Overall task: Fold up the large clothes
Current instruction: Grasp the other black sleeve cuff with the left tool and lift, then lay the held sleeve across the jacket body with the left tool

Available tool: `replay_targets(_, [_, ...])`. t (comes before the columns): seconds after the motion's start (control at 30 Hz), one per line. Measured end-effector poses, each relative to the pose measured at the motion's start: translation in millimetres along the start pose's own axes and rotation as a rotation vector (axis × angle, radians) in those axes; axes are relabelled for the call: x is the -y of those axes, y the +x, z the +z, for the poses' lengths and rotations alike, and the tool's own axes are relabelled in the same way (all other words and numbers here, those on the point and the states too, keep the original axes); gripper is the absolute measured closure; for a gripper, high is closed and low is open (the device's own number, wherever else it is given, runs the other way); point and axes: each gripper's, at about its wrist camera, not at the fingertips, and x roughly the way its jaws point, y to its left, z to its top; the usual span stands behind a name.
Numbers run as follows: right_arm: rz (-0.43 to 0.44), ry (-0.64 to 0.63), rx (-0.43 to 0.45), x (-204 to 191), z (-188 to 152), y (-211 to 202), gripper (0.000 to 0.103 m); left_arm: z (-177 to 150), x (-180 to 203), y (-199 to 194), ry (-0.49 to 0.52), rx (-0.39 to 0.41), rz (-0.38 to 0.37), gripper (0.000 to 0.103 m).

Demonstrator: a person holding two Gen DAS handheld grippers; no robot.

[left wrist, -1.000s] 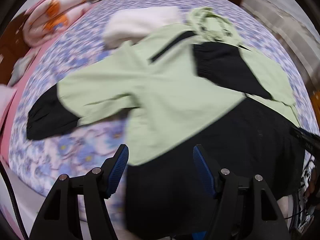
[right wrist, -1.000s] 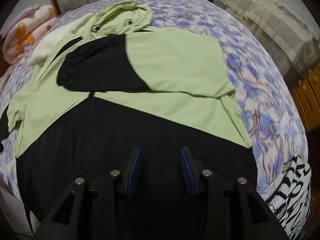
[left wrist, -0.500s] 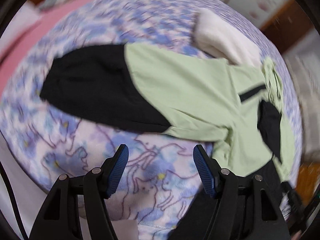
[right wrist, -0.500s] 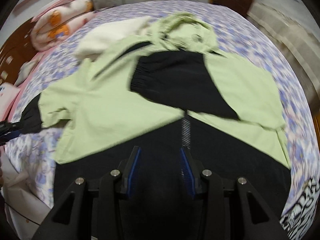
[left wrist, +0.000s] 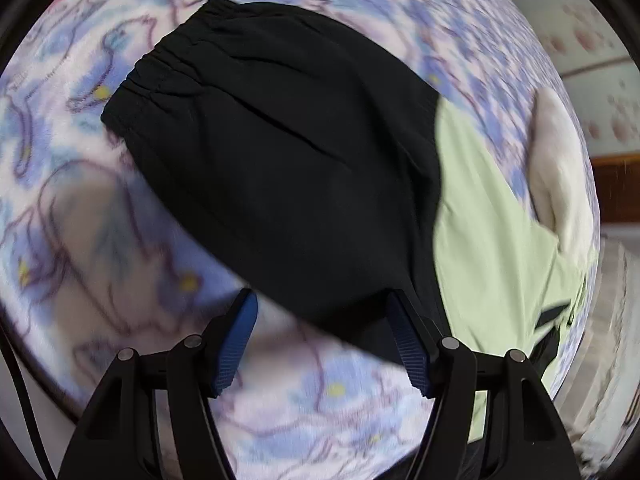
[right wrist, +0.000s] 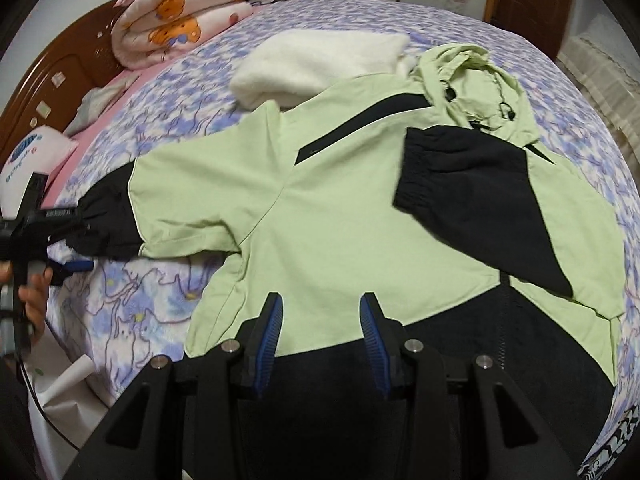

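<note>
A light green and black hooded jacket [right wrist: 352, 216] lies spread on the bed. One sleeve [right wrist: 472, 200] is folded across its chest; the other sleeve, with a black cuff end [left wrist: 288, 160], stretches out to the left [right wrist: 108, 220]. My left gripper [left wrist: 320, 336] is open, just above that black sleeve end, its right finger over the fabric edge. It also shows at the left of the right wrist view [right wrist: 52, 232]. My right gripper [right wrist: 320, 320] is open and empty above the jacket's lower front.
The bed has a purple floral cover [right wrist: 160, 300]. A white fleece garment [right wrist: 316, 64] lies by the hood. A folded pink blanket [right wrist: 176, 24] sits near the wooden headboard [right wrist: 52, 80]. A zebra-print item [right wrist: 616, 440] is at the lower right.
My left gripper has swung left from the jacket's hem and come close over the outstretched black sleeve end. My right gripper has shifted left over the jacket's front.
</note>
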Motion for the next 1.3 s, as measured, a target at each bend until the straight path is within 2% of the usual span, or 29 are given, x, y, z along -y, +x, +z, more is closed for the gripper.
replay_targets(0.13, [0.004,0.002,-0.024,-1,-2,10,0.063,22,-10,13,-0.092,-0.006,-0.021,0.037])
replay_targets(0.23, [0.001,0.012,-0.033,1,-3,16,0.063,36,-12,16,-0.165,0.032,-0.03,0.038])
replay_targets(0.3, [-0.012,0.018,-0.036,2,-4,22,0.063,38,-11,15,-0.172,0.072,-0.004,0.056])
replay_targets(0.37, [-0.027,0.026,-0.031,3,-4,27,0.063,39,-6,10,-0.13,0.118,0.01,0.092])
replay_targets(0.4, [-0.035,0.033,-0.029,4,-5,29,0.063,38,-2,7,-0.111,0.135,0.006,0.096])
replay_targets(0.57, [-0.055,0.094,-0.03,10,-5,39,0.063,28,29,-10,0.04,0.238,0.048,0.1])
replay_targets(0.8, [-0.012,0.173,-0.053,29,-13,47,0.063,-2,104,-36,0.361,0.497,0.145,0.1])
replay_targets(0.97, [0.011,0.252,-0.055,58,-22,45,0.063,-31,131,-51,0.565,0.638,0.178,0.1])
replay_targets(1.03, [0.015,0.276,-0.055,71,-24,43,0.063,-51,145,-55,0.641,0.67,0.15,0.1])
replay_targets(1.1, [0.02,0.302,-0.046,88,-26,38,0.063,-86,163,-64,0.718,0.677,0.122,0.1])
replay_targets(1.17, [0.017,0.328,-0.027,103,-27,31,0.063,-113,191,-56,0.766,0.642,0.063,0.1])
replay_targets(1.3, [0.018,0.389,0.024,136,-33,13,0.063,-196,256,-43,0.94,0.588,-0.1,0.1])
